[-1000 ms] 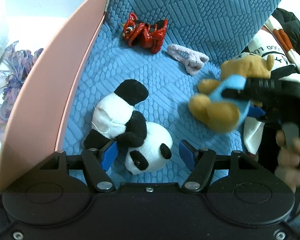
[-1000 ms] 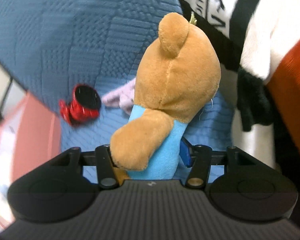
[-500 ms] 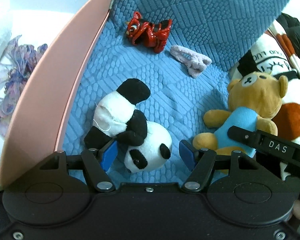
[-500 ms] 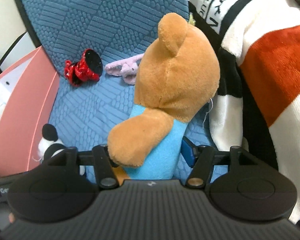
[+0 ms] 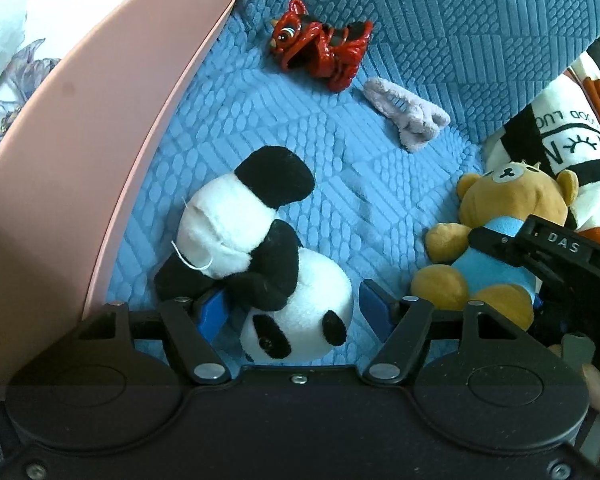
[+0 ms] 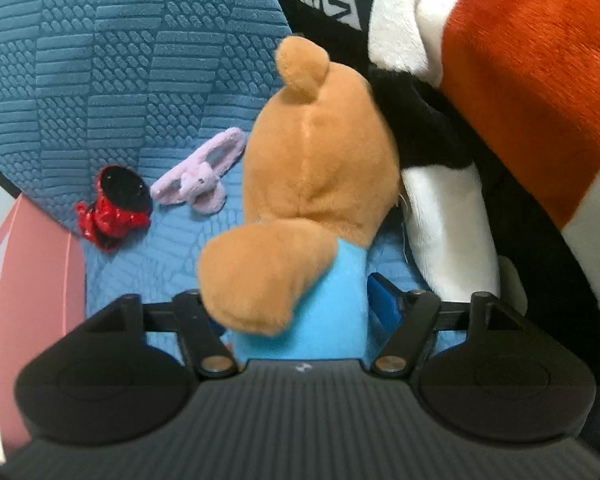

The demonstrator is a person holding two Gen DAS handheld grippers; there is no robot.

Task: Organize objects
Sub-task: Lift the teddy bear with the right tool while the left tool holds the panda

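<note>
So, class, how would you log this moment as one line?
left tool: open around panda | right tool: jaws just opening, brown bear between them | red toy, pink fuzzy item: on blue sofa

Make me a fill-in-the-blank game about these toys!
The panda lies on the ____ cushion. The brown bear wears a ____ shirt. The toy nearest the red lion is a fuzzy ____ hair clip. The tall board beside the panda is ____.

Missing words: blue; blue; purple; pink
</note>
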